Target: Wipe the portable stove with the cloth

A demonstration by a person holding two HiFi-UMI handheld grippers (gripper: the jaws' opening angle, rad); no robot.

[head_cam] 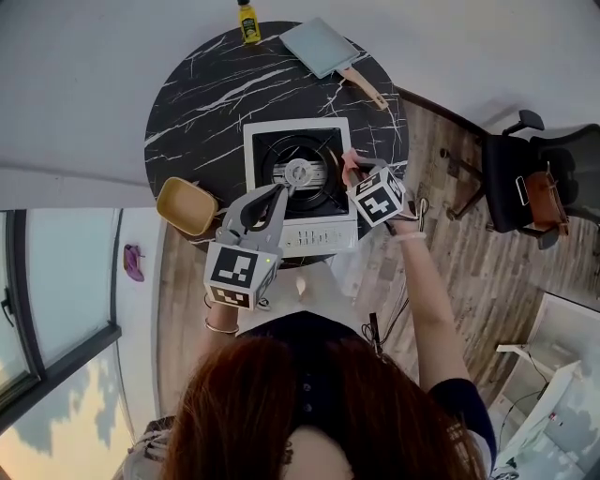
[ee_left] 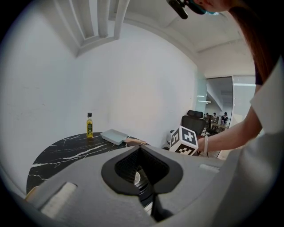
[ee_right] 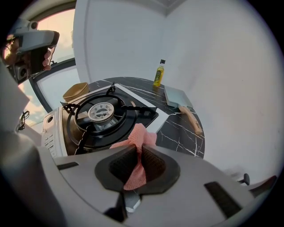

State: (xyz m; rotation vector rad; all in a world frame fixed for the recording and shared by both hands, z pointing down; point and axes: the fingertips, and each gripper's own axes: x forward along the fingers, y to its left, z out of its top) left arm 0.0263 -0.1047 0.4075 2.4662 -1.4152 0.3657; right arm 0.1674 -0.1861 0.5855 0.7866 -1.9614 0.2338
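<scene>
The pink, mesh-textured cloth (ee_right: 143, 135) is bunched up, pinched tight between the right gripper's (ee_right: 139, 150) jaws — its free end touches the portable stove's (ee_right: 101, 111) black top. The left gripper (ee_left: 141, 150) hovers closed, empty.

I find bare tabletop (head_cam: 197, 103) left of the stove (head_cam: 300, 169); behind it a bottle (head_cam: 247, 22) and pan (head_cam: 319, 47) block, and a bowl (head_cam: 186, 206) crowds its front-left.

Crumpled pink cloth (ee_right: 141, 137) sits at right edge of white portable stove (head_cam: 314, 234).
</scene>
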